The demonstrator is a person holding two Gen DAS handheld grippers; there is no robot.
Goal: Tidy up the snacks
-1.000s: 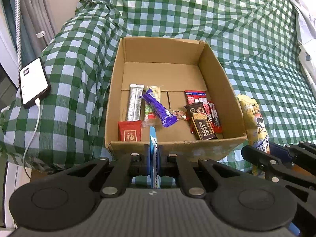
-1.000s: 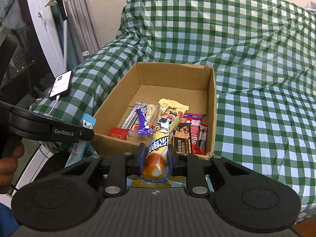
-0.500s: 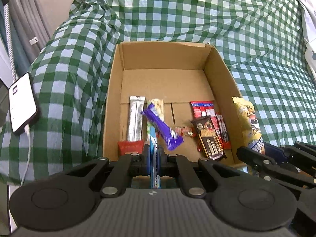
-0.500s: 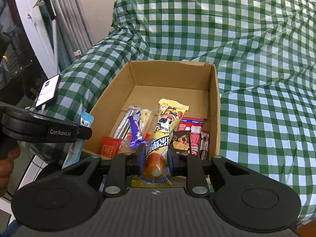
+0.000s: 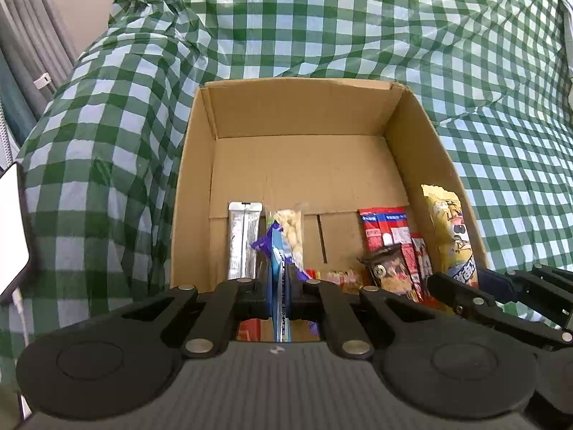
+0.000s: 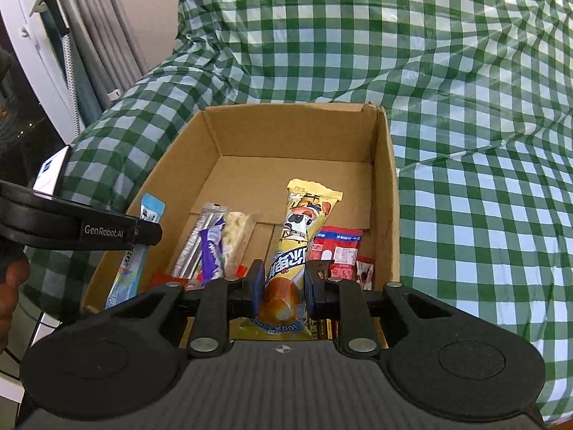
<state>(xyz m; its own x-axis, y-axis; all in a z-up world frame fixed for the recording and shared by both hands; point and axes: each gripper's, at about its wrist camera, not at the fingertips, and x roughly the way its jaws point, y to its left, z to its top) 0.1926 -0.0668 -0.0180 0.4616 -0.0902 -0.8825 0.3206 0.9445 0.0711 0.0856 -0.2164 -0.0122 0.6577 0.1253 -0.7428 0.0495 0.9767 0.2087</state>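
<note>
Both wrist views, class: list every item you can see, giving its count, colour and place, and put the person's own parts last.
cardboard box: one, brown, on the cloth.
checked cloth: one, green and white, under the box.
silver packet: one, on the box floor, left.
purple wrapper: one, beside the silver packet.
red packets: several, on the box floor, right.
phone: one, lit screen, left on the cloth.
blue packet: one, in the left gripper.
yellow packet: one, in the right gripper.
hand: one, at the left edge.

Both wrist views close, angled down into cardboard box (image 5: 304,165) (image 6: 301,136); left view more central, right from right.
</note>
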